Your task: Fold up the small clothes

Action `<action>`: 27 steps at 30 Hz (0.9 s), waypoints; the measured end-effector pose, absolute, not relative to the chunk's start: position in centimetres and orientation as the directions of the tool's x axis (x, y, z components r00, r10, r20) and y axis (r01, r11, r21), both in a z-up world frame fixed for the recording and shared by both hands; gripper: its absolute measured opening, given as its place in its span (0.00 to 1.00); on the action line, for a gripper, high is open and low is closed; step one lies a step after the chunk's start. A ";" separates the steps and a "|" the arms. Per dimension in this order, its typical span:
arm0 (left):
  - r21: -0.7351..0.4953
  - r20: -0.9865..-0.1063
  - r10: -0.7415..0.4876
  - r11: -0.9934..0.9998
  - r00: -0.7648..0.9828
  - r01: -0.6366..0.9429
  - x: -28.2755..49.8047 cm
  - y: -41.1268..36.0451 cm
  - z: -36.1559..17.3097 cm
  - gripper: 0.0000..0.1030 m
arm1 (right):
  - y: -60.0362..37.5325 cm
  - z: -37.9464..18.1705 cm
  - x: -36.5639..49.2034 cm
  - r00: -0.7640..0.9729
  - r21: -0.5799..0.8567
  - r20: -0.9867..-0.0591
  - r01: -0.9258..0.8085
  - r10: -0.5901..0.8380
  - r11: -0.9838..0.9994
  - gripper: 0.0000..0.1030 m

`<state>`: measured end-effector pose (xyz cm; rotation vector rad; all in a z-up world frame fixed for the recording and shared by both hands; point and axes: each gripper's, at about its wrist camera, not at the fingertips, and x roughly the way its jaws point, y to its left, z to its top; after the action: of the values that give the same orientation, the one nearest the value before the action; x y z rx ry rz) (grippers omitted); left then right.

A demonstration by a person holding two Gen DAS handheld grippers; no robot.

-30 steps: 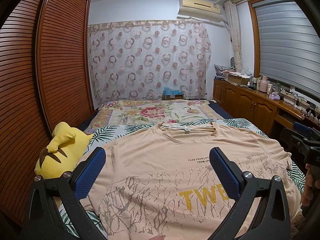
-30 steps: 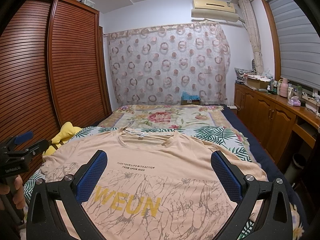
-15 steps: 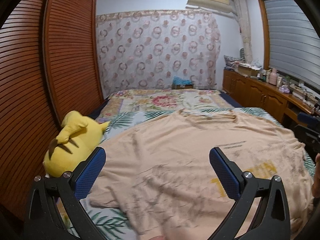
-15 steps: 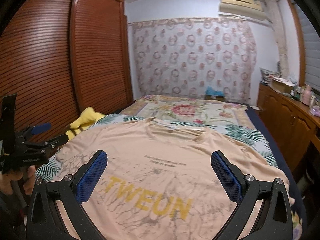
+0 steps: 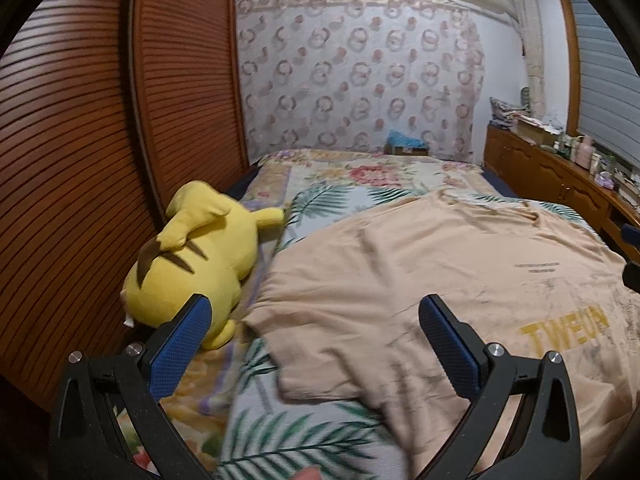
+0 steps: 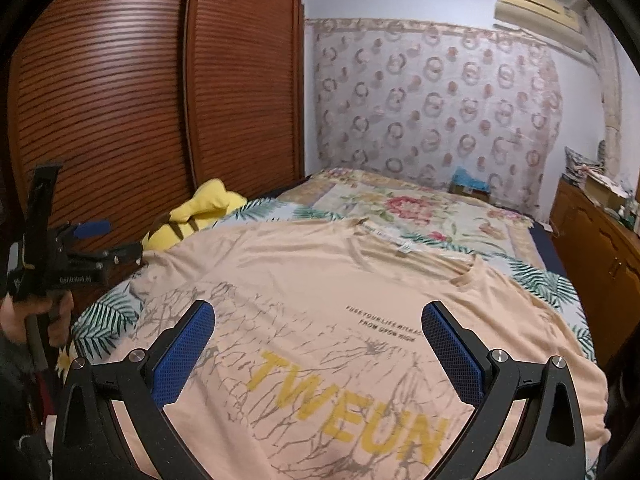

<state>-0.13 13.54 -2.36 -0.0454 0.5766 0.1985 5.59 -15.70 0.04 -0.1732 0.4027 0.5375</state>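
Note:
A peach T-shirt with yellow letters TWEUN lies spread flat, front up, on the bed; it also shows in the right wrist view. My left gripper is open and empty above the shirt's left sleeve and its edge. My right gripper is open and empty above the shirt's printed chest. The left gripper also shows from the side in the right wrist view, near the shirt's left sleeve.
A yellow plush toy lies by the wooden slatted wardrobe at the bed's left. The leaf-print sheet and a floral quilt cover the bed. A wooden cabinet with bottles runs along the right.
Both grippers have swung to the left. The left one now faces the shirt's left sleeve and the plush toy. Both stay open.

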 end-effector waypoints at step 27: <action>-0.131 -0.755 -0.002 0.980 0.655 -0.147 5.0 20.8 -8.2 0.24 | -13.5 0.0 9.8 0.669 -0.031 -0.545 -0.618 0.505 0.785 1.00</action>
<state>5.05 20.79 -8.19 -0.1871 0.8537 0.0828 9.79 -13.54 0.02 -0.2208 0.5445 0.6392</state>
